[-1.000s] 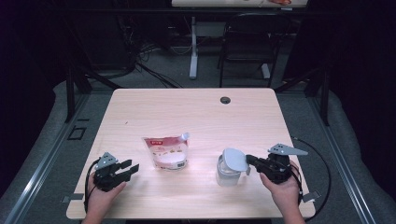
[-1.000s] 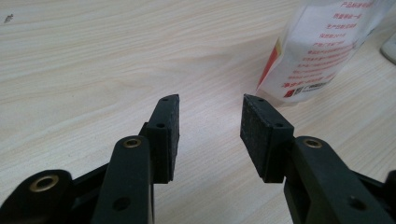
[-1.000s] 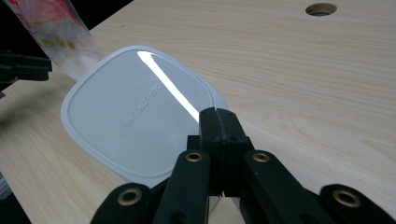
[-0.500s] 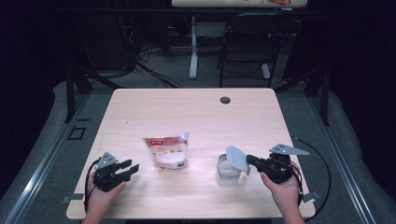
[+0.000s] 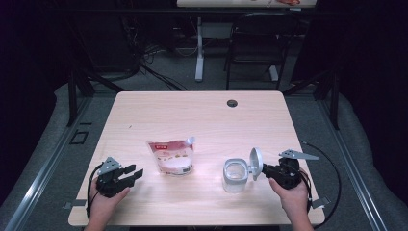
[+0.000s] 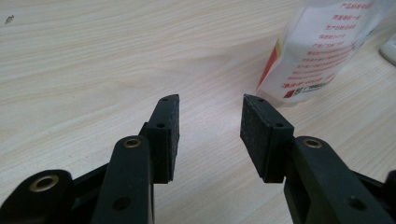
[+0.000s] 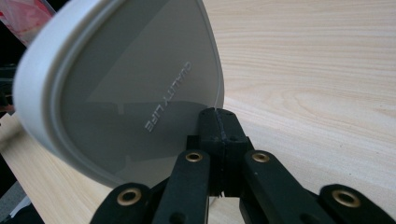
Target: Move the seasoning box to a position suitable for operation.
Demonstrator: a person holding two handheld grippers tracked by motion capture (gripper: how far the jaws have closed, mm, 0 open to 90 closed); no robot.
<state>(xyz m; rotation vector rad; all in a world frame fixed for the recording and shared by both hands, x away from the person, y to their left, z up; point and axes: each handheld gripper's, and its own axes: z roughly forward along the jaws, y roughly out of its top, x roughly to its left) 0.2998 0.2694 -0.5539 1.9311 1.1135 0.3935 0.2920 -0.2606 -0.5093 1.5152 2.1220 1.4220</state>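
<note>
So the grey lid is off, tipped up on edge just right of the clear open jar, which stands upright near the table's front edge, right of middle.

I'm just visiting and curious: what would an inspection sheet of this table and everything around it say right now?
Surface: light wooden table, with a dark round hole near the far edge.
Job's things: clear container standing open; its grey lid held on edge beside it; pouch with red print standing mid-table.
Clutter: nothing seen.
Grippers: right hand-held gripper shut on the lid's rim; left hand-held gripper open and empty, resting on the table short of the pouch.
Cables: one trails from each gripper; more on the floor beyond.
Surroundings: dark room, a chair and another table's legs behind.
</note>
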